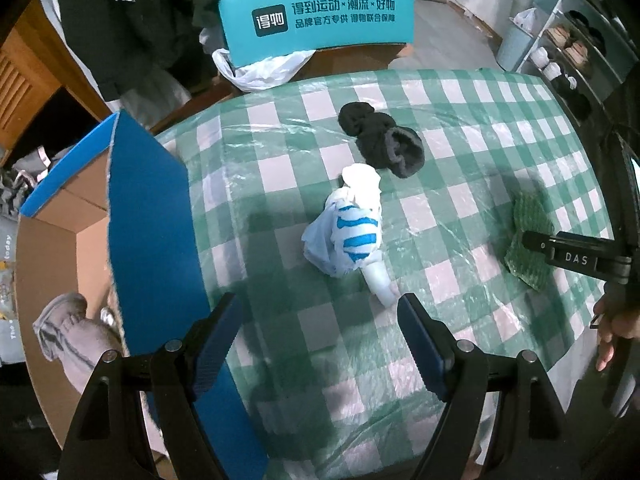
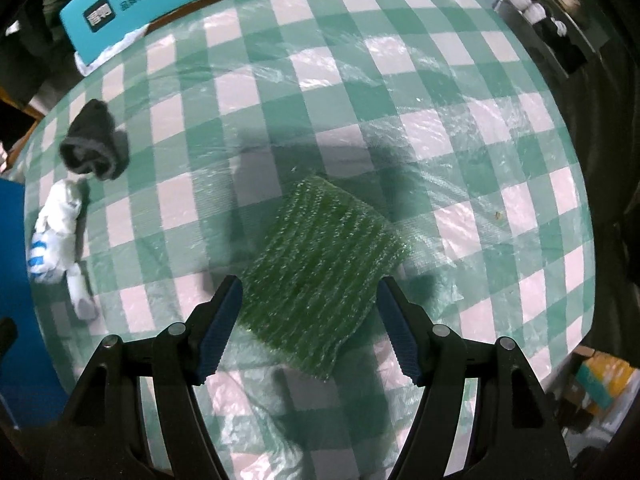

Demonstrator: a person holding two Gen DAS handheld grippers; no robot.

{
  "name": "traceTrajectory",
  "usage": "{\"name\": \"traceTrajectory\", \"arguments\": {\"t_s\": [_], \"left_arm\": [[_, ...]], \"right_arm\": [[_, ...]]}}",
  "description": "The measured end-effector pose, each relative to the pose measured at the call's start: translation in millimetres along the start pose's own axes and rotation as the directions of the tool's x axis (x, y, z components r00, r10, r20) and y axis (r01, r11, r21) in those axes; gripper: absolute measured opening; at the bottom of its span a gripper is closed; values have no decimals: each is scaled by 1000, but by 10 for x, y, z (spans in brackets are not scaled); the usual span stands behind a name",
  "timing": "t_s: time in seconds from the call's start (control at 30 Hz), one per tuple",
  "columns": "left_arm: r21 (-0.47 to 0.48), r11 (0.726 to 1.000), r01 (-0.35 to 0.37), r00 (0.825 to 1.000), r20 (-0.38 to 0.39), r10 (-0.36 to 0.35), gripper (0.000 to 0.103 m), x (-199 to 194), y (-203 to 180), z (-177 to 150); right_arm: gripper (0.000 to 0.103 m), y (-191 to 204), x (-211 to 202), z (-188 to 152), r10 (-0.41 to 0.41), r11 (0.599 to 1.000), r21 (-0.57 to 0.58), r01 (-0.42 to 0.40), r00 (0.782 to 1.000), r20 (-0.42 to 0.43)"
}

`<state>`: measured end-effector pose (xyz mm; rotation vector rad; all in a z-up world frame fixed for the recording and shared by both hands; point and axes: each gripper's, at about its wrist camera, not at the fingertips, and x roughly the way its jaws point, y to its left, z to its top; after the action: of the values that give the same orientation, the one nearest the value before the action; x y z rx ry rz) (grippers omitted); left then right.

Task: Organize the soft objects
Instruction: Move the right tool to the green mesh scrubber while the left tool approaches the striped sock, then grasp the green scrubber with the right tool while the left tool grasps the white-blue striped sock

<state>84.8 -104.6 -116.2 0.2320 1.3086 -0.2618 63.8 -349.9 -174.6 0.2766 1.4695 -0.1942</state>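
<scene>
A white bundle with blue stripes (image 1: 350, 226) lies mid-table, just beyond my left gripper (image 1: 320, 320), which stands open with nothing between its fingers. Behind the bundle sits a black sock (image 1: 382, 138). A green bubble-wrap sheet (image 2: 324, 264) lies flat on the checked tablecloth (image 2: 360, 80). My right gripper (image 2: 310, 300) hangs open right over it, its fingers either side of the sheet's near part, pads not pressing it. The left wrist view shows the sheet (image 1: 528, 236) at the right under the right gripper's black body. The striped bundle (image 2: 56, 236) and black sock (image 2: 94, 144) show at the left of the right wrist view.
An open cardboard box with blue flaps (image 1: 148, 220) stands at the table's left edge, a grey sock (image 1: 72, 336) inside it. A teal printed box flap (image 1: 316, 16) and a white plastic bag (image 1: 260, 70) lie behind the table. A shoe rack (image 1: 572, 52) stands far right.
</scene>
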Motion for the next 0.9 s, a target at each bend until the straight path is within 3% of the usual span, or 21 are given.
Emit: {"name": "traceTrajectory", "arguments": {"t_s": [0.27, 0.6, 0.8, 0.87, 0.9], "left_arm": [[-3, 1000, 10, 1000, -10, -10, 81, 147, -49, 128], [-13, 1000, 2, 1000, -9, -2, 88, 337, -56, 318], [-10, 1000, 7, 999, -31, -7, 88, 497, -115, 361], [-16, 1000, 9, 999, -38, -10, 88, 545, -117, 365], [-20, 1000, 8, 999, -45, -9, 88, 581, -116, 372]], "right_arm": [[69, -44, 147, 39, -7, 1000, 8, 7, 1000, -20], [68, 182, 225, -5, -49, 995, -90, 50, 999, 13], [41, 308, 184, -50, -11, 992, -128, 14, 1000, 24], [24, 325, 178, -60, 1, 991, -135, 2, 1000, 25], [22, 335, 172, -63, 11, 990, -138, -8, 1000, 25]]}}
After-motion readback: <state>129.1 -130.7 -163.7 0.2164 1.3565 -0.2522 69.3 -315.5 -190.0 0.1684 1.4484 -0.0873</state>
